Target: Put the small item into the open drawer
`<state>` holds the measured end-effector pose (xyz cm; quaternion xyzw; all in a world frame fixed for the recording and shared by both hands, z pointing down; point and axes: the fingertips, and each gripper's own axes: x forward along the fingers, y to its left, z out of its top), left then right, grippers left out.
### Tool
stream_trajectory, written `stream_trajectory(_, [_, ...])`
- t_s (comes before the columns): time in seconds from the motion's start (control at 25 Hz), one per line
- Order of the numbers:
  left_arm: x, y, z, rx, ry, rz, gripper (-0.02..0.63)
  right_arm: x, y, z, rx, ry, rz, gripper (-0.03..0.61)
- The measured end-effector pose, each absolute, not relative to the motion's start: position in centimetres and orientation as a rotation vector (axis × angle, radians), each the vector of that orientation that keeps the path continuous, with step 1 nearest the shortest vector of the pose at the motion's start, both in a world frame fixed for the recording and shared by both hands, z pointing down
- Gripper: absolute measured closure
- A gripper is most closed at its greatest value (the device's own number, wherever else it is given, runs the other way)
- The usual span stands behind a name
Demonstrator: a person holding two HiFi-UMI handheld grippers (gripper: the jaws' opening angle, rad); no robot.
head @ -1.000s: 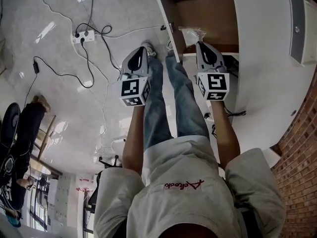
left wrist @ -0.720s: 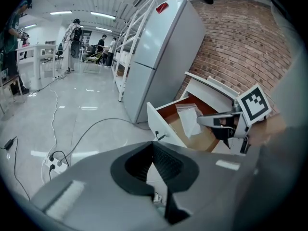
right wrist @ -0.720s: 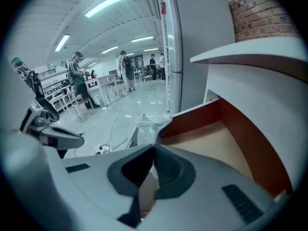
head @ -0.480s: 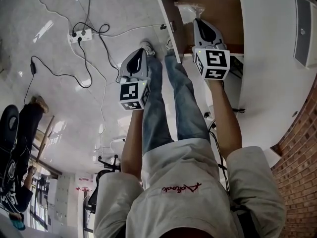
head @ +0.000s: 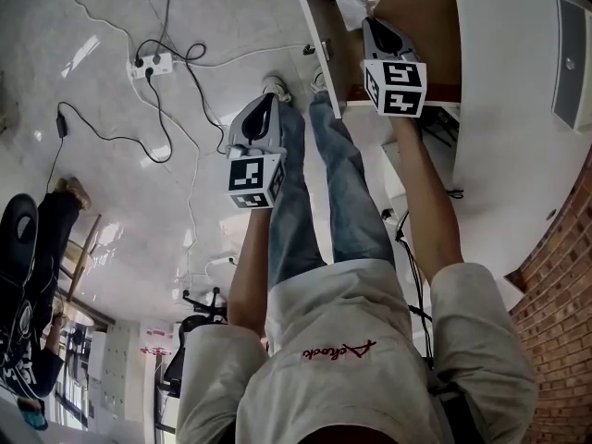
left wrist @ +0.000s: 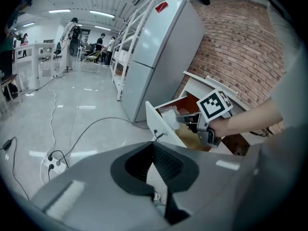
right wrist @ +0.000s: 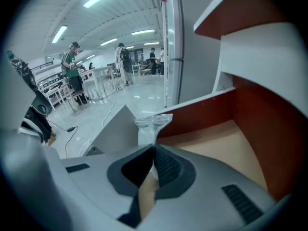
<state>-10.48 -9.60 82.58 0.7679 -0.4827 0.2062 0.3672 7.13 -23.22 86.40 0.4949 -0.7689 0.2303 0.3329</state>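
The small item is a clear plastic bag (head: 354, 5) with something pale inside, also visible in the right gripper view as the bag (right wrist: 152, 125). My right gripper (head: 369, 22) is shut on it and holds it over the open drawer (head: 421, 28), whose inside is brown wood and whose front panel (head: 316, 43) is white. In the right gripper view the gripper (right wrist: 154, 149) pinches the bag above the drawer floor (right wrist: 216, 146). My left gripper (head: 268, 100) is shut and holds nothing; it hangs above the floor, left of the drawer. From the left gripper view the gripper (left wrist: 154, 146) looks toward the drawer (left wrist: 185, 131).
The drawer belongs to a white cabinet (head: 518, 100) beside a brick wall (head: 564, 294). A power strip (head: 151, 63) and cables lie on the glossy floor to the left. The person's legs (head: 324, 174) stand just before the drawer. A tall grey fridge (left wrist: 159, 57) stands behind.
My right gripper has carried the bag forward, from the drawer's near edge to over its inside. The left gripper has hardly moved.
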Motion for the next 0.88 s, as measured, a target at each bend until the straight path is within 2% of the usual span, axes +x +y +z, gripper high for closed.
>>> stream_trajectory(0.44, [-10.1,-9.4,82.6,1.959,-1.238,0.518,0.604,8.2,-21.8,92.8,1.190,-1.825,0.750,0.565])
stream_trajectory(0.88, [-10.1,-9.4,82.4,1.959,-1.241,0.511,0.604,8.6,-22.5,92.3,1.195,-1.819,0.737,0.563])
